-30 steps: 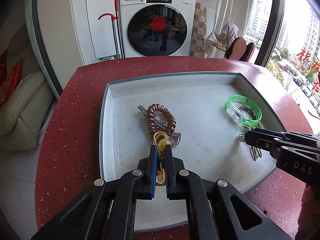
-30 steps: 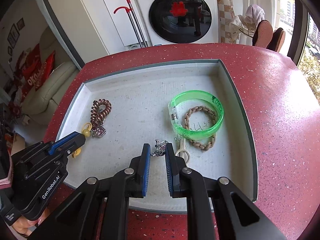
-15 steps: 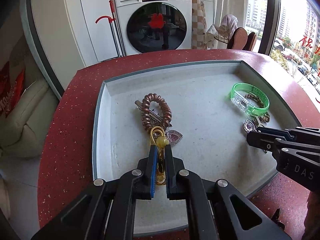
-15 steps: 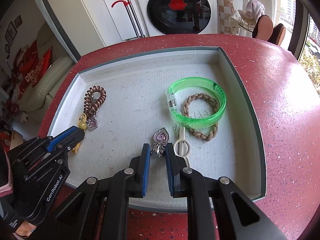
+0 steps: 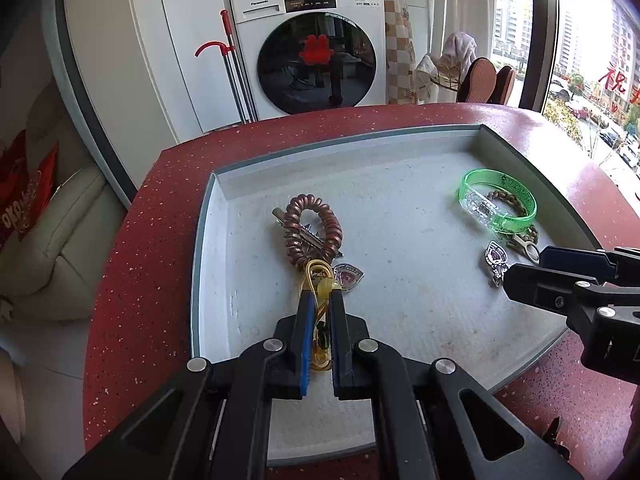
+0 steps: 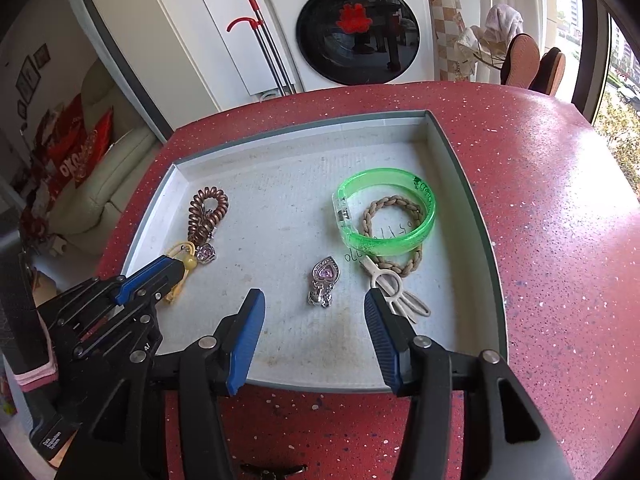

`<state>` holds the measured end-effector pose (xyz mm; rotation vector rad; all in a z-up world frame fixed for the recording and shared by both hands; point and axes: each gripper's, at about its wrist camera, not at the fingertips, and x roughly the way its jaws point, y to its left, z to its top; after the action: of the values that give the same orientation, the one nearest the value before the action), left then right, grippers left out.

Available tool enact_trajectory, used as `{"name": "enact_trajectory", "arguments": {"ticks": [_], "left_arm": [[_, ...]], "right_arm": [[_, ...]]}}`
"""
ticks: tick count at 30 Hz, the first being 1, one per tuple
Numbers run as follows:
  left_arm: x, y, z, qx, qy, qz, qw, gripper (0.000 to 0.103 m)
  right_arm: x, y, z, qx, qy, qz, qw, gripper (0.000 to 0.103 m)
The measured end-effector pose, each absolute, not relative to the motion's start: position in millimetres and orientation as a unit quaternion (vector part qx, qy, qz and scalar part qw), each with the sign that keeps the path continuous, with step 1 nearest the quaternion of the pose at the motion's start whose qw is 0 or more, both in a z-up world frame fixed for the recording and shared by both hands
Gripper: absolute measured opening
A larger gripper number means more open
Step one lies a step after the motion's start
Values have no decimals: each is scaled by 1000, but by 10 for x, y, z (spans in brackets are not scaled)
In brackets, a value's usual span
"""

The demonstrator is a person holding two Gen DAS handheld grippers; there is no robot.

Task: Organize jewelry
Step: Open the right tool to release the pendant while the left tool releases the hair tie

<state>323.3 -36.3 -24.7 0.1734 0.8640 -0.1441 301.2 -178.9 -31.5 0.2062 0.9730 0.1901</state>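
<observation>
A grey tray [image 5: 200,264] lies on a red speckled table. My left gripper [image 5: 320,300] is shut on a yellow hair tie [image 5: 325,287] with a bead, next to a brown coil tie [image 5: 314,226] and a heart pendant [image 5: 348,278]. My right gripper [image 6: 313,300] hangs over the tray's near edge with its jaws opening. A silver heart pendant [image 6: 325,282] lies flat on the tray between the fingertips, untouched. Beyond it are a green bangle [image 6: 384,216], a braided band [image 6: 392,236] and a white clip [image 6: 396,292].
The tray [image 6: 460,200] has raised walls on all sides. A small black clip [image 6: 272,470] lies on the table [image 6: 560,240] in front of it. A washing machine [image 5: 316,52] stands behind and a pale sofa [image 5: 48,232] to the left.
My right gripper's jaws have spread wide and let go of the silver heart pendant, which now lies on the tray. My left gripper keeps its hold on the yellow tie.
</observation>
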Motion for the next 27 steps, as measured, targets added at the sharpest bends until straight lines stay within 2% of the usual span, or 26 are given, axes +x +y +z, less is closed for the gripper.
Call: {"name": "enact_trajectory", "arguments": {"ticks": [24, 27], "left_arm": [[3007, -305, 124, 57, 388, -63, 918, 25], [2951, -271, 145, 52, 389, -64, 917, 25]], "right_arm": [[2675, -1968, -38, 115, 439, 76, 888, 58], [2612, -1984, -8, 119, 437, 77, 888, 62]]}}
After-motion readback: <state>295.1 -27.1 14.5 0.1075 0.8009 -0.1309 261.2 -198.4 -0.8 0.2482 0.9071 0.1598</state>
